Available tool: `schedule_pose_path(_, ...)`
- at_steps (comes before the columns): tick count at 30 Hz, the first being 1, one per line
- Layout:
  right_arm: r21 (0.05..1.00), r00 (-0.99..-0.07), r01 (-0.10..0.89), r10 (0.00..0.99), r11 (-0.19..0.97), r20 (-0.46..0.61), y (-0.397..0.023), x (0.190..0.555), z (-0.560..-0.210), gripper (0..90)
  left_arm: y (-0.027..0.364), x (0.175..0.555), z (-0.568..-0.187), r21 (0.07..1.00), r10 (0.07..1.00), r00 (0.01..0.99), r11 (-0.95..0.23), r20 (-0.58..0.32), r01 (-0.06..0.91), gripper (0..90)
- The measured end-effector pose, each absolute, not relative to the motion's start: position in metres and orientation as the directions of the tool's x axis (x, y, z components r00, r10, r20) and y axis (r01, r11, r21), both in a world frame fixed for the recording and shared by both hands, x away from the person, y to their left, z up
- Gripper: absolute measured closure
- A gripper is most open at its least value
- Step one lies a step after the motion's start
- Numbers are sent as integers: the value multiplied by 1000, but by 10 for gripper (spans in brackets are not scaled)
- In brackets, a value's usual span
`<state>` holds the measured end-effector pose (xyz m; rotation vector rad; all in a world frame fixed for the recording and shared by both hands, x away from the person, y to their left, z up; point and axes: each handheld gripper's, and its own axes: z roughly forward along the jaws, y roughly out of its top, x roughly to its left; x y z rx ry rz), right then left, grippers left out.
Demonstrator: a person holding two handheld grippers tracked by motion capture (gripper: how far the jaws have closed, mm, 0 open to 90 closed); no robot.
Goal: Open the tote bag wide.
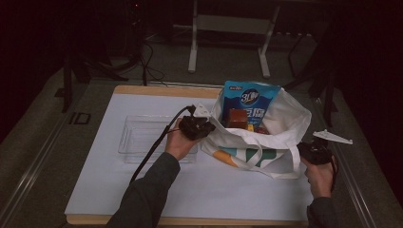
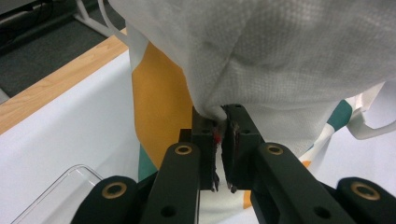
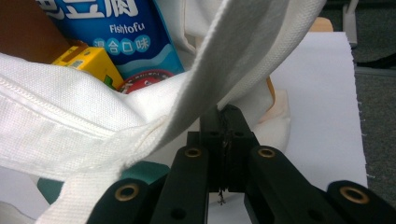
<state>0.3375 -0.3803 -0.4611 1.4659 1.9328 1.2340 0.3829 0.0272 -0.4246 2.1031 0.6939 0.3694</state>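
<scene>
1. The bag [image 1: 266,137] sits on the counter [image 1: 95,190], just right of a clear tray [image 1: 142,137].
2. Inside the bag stand a blue packet [image 1: 249,102], a brown box [image 1: 237,118] and a yellow box [image 3: 91,63].
3. The left gripper [image 2: 219,123] is clamped on the bag's left rim; the right gripper [image 3: 224,123] is pinched on its right edge, probably to spread the mouth for unpacking.

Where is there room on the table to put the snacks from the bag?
The white mat is bare left of the clear tray and along the near edge in front of the bag. The tray looks empty too. It's crowded around the bag, where both grippers pinch its cloth.
</scene>
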Motion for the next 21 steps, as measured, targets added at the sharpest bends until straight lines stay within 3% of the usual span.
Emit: schedule_pose_path(21,798,-365,596,916,94,166,-375,337,-484,891,22,384,-446,770,595,804,-513,0,379,843)
